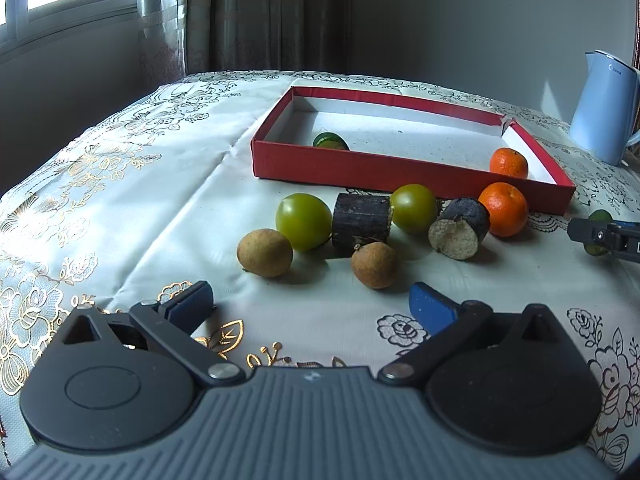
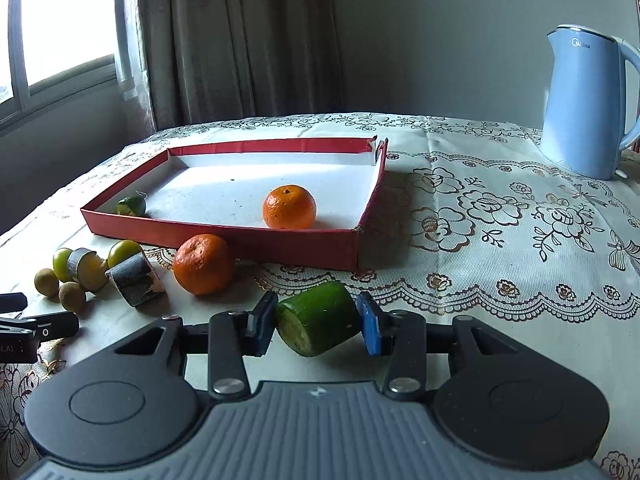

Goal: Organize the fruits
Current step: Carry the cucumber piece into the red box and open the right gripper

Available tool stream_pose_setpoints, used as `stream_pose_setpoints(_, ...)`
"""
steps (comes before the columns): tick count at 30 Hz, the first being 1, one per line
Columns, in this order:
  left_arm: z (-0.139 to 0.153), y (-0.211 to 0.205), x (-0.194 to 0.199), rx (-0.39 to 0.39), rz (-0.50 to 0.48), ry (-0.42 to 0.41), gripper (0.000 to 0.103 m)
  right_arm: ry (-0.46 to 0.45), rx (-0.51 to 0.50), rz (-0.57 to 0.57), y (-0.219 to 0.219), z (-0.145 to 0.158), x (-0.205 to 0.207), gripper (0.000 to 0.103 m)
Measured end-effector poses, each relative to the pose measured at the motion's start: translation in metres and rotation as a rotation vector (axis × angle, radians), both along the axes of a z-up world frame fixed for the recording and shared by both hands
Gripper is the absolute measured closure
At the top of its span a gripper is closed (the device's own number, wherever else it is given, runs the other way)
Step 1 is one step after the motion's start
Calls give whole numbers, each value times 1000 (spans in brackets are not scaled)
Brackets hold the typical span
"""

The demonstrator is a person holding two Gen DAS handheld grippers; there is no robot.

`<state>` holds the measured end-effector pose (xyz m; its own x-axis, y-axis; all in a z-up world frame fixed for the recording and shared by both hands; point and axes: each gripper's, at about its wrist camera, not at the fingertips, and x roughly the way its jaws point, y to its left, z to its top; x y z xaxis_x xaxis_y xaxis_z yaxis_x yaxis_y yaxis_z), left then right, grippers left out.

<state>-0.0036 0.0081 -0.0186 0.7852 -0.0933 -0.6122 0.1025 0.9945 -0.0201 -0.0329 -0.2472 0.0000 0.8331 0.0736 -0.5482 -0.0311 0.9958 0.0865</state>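
Note:
A red box with a white floor holds an orange and a green piece. In front of it lie two green fruits, two brown round fruits, two dark cane pieces and another orange. My left gripper is open and empty, just short of the brown fruits. My right gripper is shut on a green cane piece, held near the box's front right corner. The right gripper also shows in the left wrist view.
A light blue kettle stands at the back right of the table. A floral tablecloth covers the table. Curtains and a window are behind, at the left.

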Motion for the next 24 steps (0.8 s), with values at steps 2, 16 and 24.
stream_pose_setpoints(2, 0, 0, 0, 0, 0, 0, 0, -15, -6, 9, 3, 6, 3, 61)
stream_pose_setpoints(16, 0, 0, 0, 0, 0, 0, 0, -121, -78, 76, 34, 47, 70, 61)
stream_pose_setpoints(24, 0, 0, 0, 0, 0, 0, 0, -88, -107, 102, 54, 36, 104, 61)
